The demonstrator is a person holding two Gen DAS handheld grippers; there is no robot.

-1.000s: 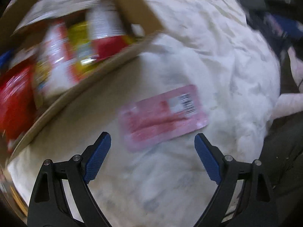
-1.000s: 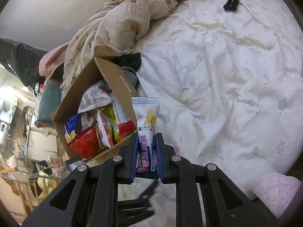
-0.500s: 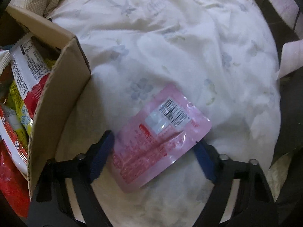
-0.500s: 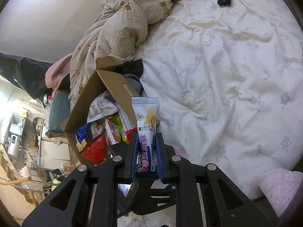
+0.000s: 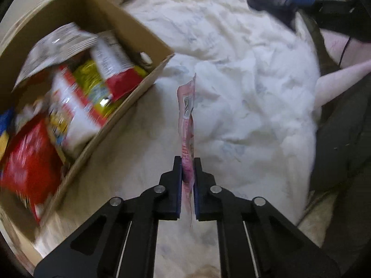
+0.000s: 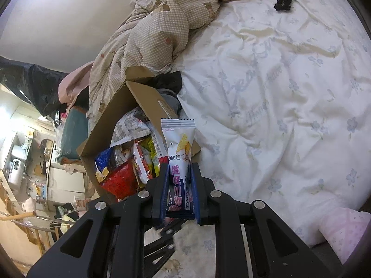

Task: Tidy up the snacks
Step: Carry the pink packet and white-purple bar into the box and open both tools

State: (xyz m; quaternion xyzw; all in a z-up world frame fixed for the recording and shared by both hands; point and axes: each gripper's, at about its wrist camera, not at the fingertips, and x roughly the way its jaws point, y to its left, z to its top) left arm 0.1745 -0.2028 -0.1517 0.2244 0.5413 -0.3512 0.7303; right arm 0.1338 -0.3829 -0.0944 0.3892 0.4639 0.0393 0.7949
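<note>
The flat pink foil snack packet point(image 5: 186, 125) stands edge-on, its long axis running straight away from the left claw point(image 5: 187, 162), which is clenched on the packet's near end above the white floral bedsheet point(image 5: 243, 106), just right of the open brown cardboard box point(image 5: 136, 92) crammed with snack bags. The right claw point(image 6: 179, 169) grips a white-and-purple snack pouch point(image 6: 180, 153) upright, its crimped top pointing away — held in front of the box's near corner. Only the right wrist view shows the beige checked quilt point(image 6: 160, 34) behind the box.
</note>
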